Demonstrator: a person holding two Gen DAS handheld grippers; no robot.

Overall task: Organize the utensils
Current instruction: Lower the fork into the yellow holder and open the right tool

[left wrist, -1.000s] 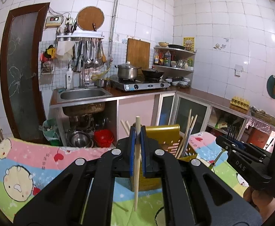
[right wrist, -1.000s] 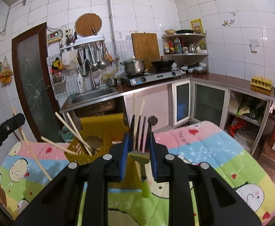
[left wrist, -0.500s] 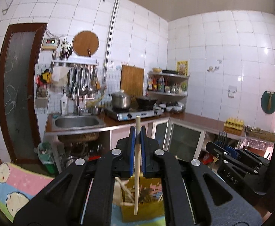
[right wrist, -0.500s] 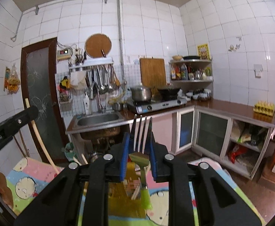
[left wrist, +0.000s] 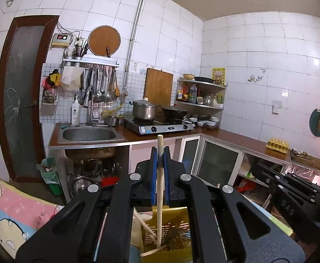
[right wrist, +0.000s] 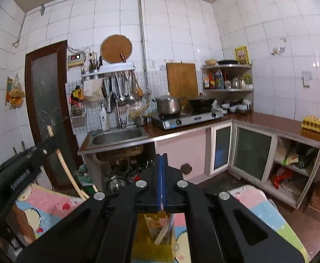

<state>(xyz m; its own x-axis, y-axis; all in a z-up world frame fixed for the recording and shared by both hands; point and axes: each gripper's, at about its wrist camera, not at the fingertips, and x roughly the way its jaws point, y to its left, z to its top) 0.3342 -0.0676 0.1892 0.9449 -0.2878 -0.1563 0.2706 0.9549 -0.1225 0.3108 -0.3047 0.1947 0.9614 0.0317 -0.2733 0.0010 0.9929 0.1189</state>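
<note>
1. Chopstick: clamped upright in left hand-held gripper, lower tip directly above yellow utensil holder.
2. Right hand-held gripper: just closed, pads together, empty.
3. Long axis near vertical; holder straight below; left hand nearer.

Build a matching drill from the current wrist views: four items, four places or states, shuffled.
Items:
1. pale wooden chopstick
2. right tool
3. steel lidded pot
4. yellow egg tray

States or places:
A. on the brown countertop by the right wall
B. on the gas stove
C. pinched upright in the left tool
D. shut with nothing between its blue pads

Pairs: 1-C, 2-D, 3-B, 4-A
</note>
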